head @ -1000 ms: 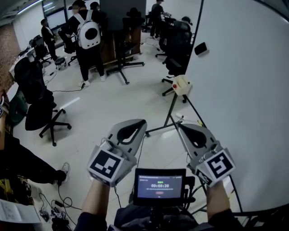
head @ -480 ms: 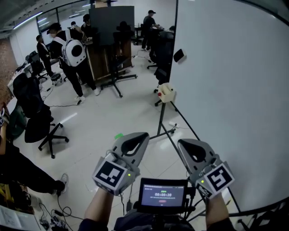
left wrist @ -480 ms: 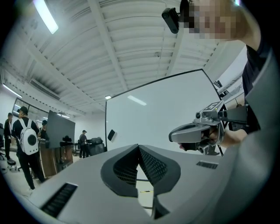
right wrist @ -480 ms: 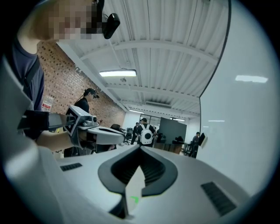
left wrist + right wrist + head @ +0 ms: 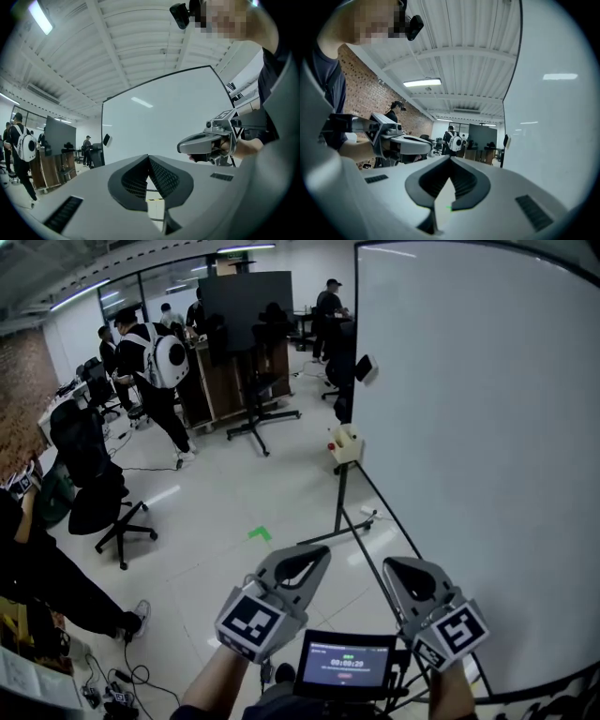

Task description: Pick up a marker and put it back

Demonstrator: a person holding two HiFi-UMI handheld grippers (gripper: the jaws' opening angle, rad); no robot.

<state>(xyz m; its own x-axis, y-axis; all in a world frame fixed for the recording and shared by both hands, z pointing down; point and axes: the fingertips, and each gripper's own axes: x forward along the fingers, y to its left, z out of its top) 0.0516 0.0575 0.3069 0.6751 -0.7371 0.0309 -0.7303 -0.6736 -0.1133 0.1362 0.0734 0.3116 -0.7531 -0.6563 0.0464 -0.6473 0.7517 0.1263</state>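
Now the left gripper (image 5: pixel 322 550) and right gripper (image 5: pixel 390 564) point level, side by side, near the whiteboard's (image 5: pixel 469 427) lower left corner, all 4 jaws pressed together on nothing; a beige box (image 5: pixel 347 443) sits by that board's left edge; I cannot make out the marker

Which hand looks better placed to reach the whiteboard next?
Right, probably: the right gripper is beside the whiteboard, while the left gripper is farther out over the floor. Both are shut and empty.
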